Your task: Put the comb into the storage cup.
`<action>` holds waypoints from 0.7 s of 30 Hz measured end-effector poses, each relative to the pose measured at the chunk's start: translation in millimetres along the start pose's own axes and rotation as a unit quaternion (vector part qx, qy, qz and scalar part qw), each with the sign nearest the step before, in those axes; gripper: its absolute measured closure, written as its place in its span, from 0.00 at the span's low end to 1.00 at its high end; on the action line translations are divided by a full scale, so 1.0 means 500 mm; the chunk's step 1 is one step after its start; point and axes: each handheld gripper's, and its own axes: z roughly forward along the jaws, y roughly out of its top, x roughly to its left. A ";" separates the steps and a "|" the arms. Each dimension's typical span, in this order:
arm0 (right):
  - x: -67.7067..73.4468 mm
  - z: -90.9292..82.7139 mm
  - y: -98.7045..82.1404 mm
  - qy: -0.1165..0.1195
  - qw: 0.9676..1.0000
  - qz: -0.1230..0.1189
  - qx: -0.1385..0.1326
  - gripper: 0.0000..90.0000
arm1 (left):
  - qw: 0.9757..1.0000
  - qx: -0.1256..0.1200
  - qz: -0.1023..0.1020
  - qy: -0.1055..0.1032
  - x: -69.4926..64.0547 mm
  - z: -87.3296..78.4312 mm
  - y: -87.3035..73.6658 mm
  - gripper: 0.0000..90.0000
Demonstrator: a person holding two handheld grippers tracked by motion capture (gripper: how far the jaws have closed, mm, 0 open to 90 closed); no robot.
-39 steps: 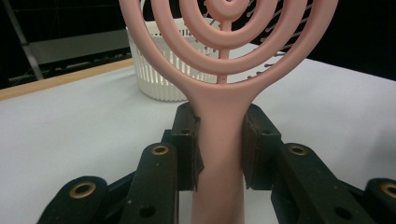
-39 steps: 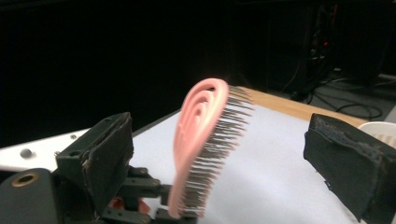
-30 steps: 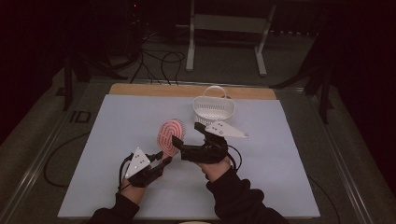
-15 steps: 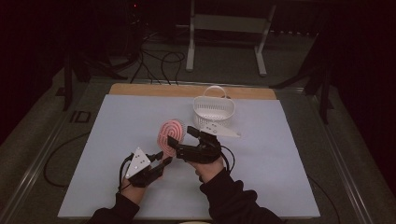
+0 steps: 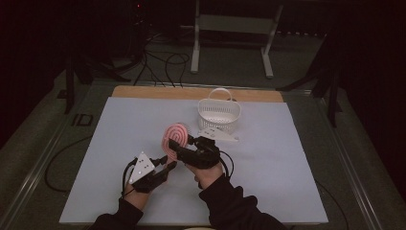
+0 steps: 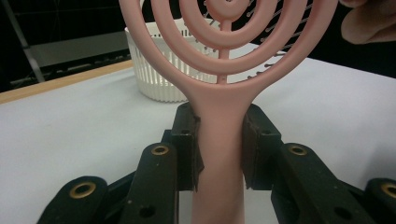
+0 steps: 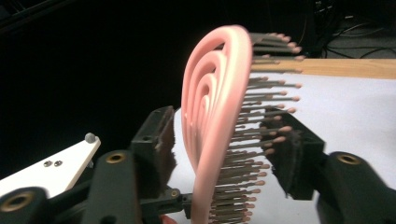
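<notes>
Left gripper clamped on pink hairbrush handle, right gripper jaws just closing round its head — bristle tips meeting one pad, white basket at 1 o'clock.

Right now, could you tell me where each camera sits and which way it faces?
High view: above the person's side, looking forward and down on the table, both forearms entering below.
Left gripper view: rides the left tool, facing the hairbrush handle, basket beyond.
Right gripper view: rides the right tool, facing the brush head edge-on.
All share the hairbrush.
</notes>
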 end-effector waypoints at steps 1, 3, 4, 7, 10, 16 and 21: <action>0.001 0.001 -0.001 -0.002 1.000 0.000 0.001 0.53 | 1.000 0.001 -0.001 -0.001 0.000 0.000 0.000 0.79; 0.002 0.003 -0.004 -0.003 1.000 0.000 0.003 0.57 | 1.000 0.001 0.000 0.000 0.000 0.000 0.000 0.79; 0.003 0.003 -0.005 -0.005 1.000 0.001 0.002 0.58 | 1.000 0.002 -0.002 -0.001 0.001 0.000 0.000 0.79; 0.002 0.005 -0.005 -0.008 1.000 0.005 0.003 0.61 | 1.000 0.004 0.000 0.002 0.001 0.000 0.000 0.79; -0.001 0.006 -0.005 -0.011 1.000 0.013 0.003 0.66 | 1.000 0.006 -0.001 0.000 0.002 0.001 0.000 0.79; -0.004 0.007 -0.005 -0.008 1.000 0.016 0.010 0.70 | 1.000 0.010 -0.005 -0.003 0.002 0.003 0.000 0.79; -0.005 0.006 -0.005 0.003 1.000 0.004 0.012 0.71 | 1.000 0.015 -0.003 -0.006 0.003 0.004 0.001 0.79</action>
